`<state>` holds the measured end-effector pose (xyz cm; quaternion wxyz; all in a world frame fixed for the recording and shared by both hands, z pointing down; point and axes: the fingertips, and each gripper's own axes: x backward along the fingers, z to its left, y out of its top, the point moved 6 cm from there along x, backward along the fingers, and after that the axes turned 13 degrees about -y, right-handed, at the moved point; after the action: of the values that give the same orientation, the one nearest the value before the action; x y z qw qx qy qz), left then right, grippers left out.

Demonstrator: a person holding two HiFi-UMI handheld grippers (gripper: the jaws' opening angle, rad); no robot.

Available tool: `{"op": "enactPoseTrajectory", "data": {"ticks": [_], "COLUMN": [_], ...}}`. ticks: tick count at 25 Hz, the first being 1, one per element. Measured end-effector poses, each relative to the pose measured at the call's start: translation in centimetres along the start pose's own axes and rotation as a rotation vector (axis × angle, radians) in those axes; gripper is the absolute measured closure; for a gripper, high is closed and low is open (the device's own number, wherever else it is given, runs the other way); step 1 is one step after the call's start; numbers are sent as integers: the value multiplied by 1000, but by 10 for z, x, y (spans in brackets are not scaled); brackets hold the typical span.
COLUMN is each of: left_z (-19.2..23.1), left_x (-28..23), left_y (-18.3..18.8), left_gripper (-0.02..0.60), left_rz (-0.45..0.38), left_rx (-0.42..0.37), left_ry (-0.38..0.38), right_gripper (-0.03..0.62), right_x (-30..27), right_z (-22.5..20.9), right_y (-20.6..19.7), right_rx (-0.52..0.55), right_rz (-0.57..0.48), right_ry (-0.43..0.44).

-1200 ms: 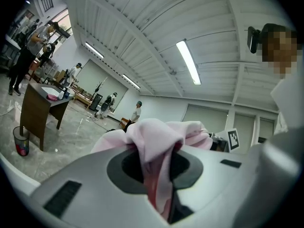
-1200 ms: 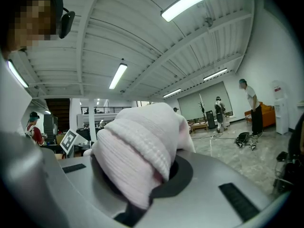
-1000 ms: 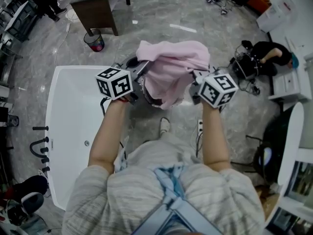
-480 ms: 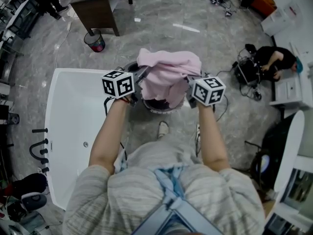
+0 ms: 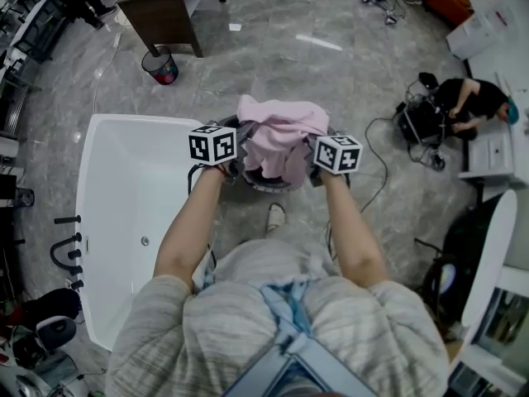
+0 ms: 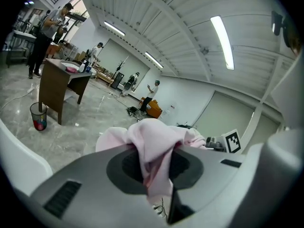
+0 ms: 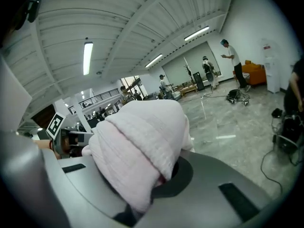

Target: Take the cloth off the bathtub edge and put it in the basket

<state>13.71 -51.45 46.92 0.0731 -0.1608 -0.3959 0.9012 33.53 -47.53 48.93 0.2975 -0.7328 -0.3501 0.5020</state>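
As the left tool (image 5: 237, 162) and right tool (image 5: 312, 162), both clamped on the cloth (image 5: 281, 132), sink lower, it hangs over the basket (image 5: 266, 187); release likely comes next.

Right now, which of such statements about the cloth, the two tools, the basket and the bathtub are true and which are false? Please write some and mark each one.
1. Both the left tool and the right tool grip the pink cloth. True.
2. The pink cloth lies on the edge of the bathtub. False: it is held up over the basket.
3. The basket stands inside the bathtub. False: it stands on the floor beside it.
4. A small bin stands on the floor near the dark desk. True.
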Motion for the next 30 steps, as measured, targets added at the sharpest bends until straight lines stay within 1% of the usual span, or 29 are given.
{"op": "enactPoseTrajectory", "data": {"ticks": [5,8,11,14,16,18,19,22,24,26,30], "left_z": [14,25,33,30,30,30,31,33,34,35,38], "left_x": [-14,-19,-23,-26,-29,-31,-31,-28,-25,-22,-18], "left_y": [-21,-34,-46,-49,-52,-55,-57,-63,-67,-70,-68], "left_gripper": [512,512,484,480,474,422,411,410,343,333,333], "left_rz": [56,129,175,177,194,234,252,287,326,353,318], "left_rx": [11,0,28,42,43,39,36,24,8,0,1], "left_ry": [39,69,98,79,61,45,40,42,44,47,60], "right_gripper": [569,569,569,570,569,569,570,571,571,570,571], "right_x": [-15,-22,-21,-20,-21,-22,-22,-23,-24,-26,-35], "right_z": [-16,-24,-29,-31,-35,-39,-41,-43,-44,-47,-55], "right_y": [-21,-32,-36,-35,-32,-30,-29,-30,-32,-35,-46], "right_rx": [-108,-137,-155,-164,-178,-189,-188,-167,-164,-155,-150], "right_rz": [21,42,42,32,28,23,22,28,36,48,81], "right_ry": [16,11,-4,-9,-14,-22,-24,-31,-39,-48,-60]}}
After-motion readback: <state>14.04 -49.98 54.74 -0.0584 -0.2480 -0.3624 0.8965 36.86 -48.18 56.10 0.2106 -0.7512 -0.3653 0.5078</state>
